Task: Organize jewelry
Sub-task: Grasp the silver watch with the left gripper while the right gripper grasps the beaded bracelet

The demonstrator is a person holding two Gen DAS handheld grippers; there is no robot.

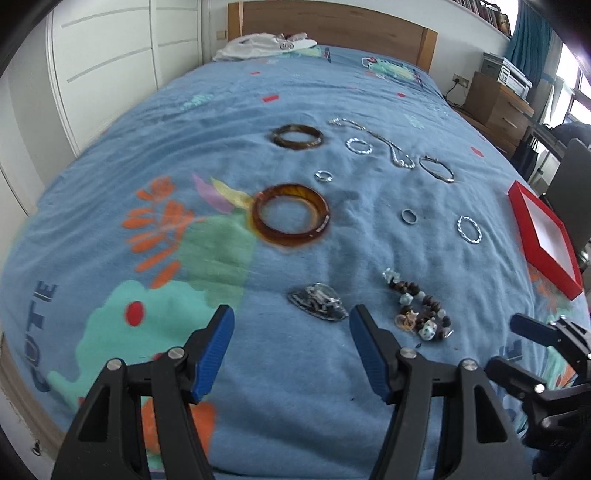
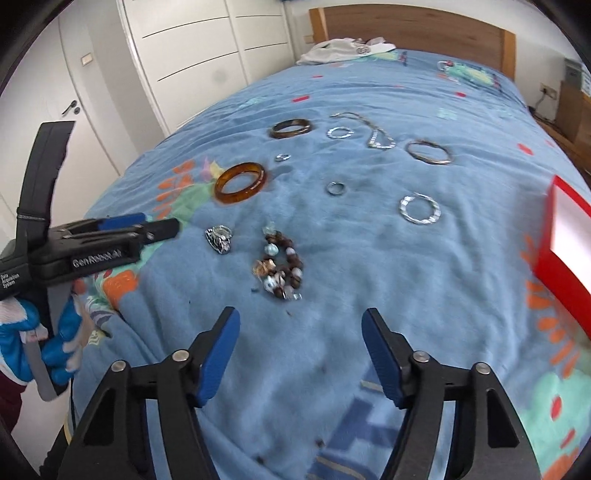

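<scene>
Step in hand: the approach. No piece has been collected yet, judging by the spread on the bed and the red box (image 1: 517, 206) at the right edge, whose white interior shows nothing in it.

Left gripper (image 1: 291, 349): jaws stand wide apart and hold nothing. It hovers over the near edge of the blanket (image 1: 166, 147), with the dark metallic brooch-like piece (image 1: 317, 307) just beyond its fingertips.

Right gripper (image 2: 300, 352): jaws part-open and empty, with only bare blanket between them. The beaded bracelet (image 2: 282, 267) lies just beyond the tips.

Position of the jewelry:
- Near: brooch-like piece at left, beaded bracelet to its right.
- Middle: amber bangle (image 1: 291, 214) at left, a small silver ring (image 1: 409, 216), and a twisted silver hoop (image 1: 469, 229) nearest the box.
- Far: dark bangle (image 1: 297, 136), silver chain (image 1: 373, 142), further silver hoops and a thin silver bangle (image 1: 437, 169).

Next move, as a judgement: each gripper lowers onto its nearest piece and closes across it. The beads are loose and heaped, so a grip across the strand is advisable. The soft, rippled pile may let thin rings sink.

Surface and room: a blue printed blanket on a bed with a wooden headboard (image 1: 332, 22). White wardrobe doors stand at left, a wooden drawer unit at far right.
</scene>
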